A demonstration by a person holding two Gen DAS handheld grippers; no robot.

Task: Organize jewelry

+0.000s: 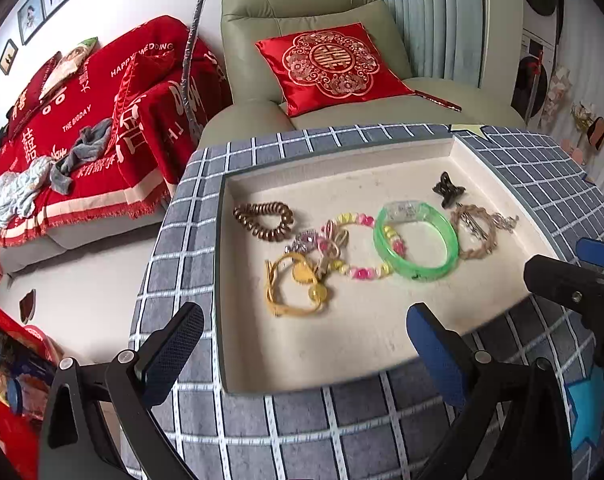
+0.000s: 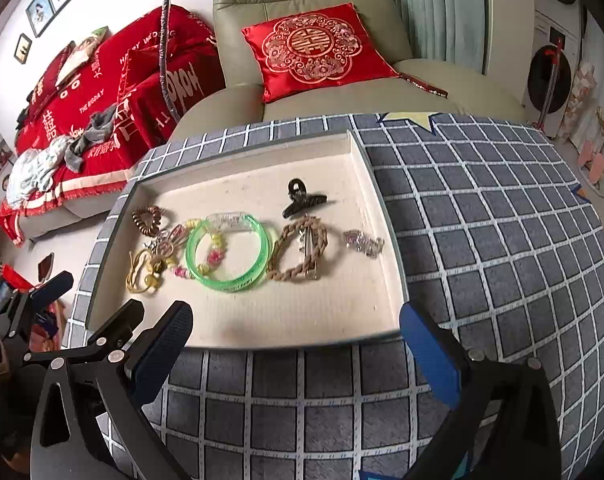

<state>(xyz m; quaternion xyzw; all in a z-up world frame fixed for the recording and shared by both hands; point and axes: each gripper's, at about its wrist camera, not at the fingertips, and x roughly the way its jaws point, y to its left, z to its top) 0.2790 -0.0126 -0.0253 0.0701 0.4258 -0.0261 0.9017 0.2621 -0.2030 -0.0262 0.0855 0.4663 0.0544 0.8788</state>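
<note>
Checked tablecloth, cream tray, tangled bracelets overlapping, right gripper cropped

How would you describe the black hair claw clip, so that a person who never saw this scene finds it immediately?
Find the shallow beige tray on the grey checked cloth. The hair claw clip lies toward its far side, behind the braided brown bracelet and apart from the green bangle. It is the only black, glossy, toothed item there.
</note>
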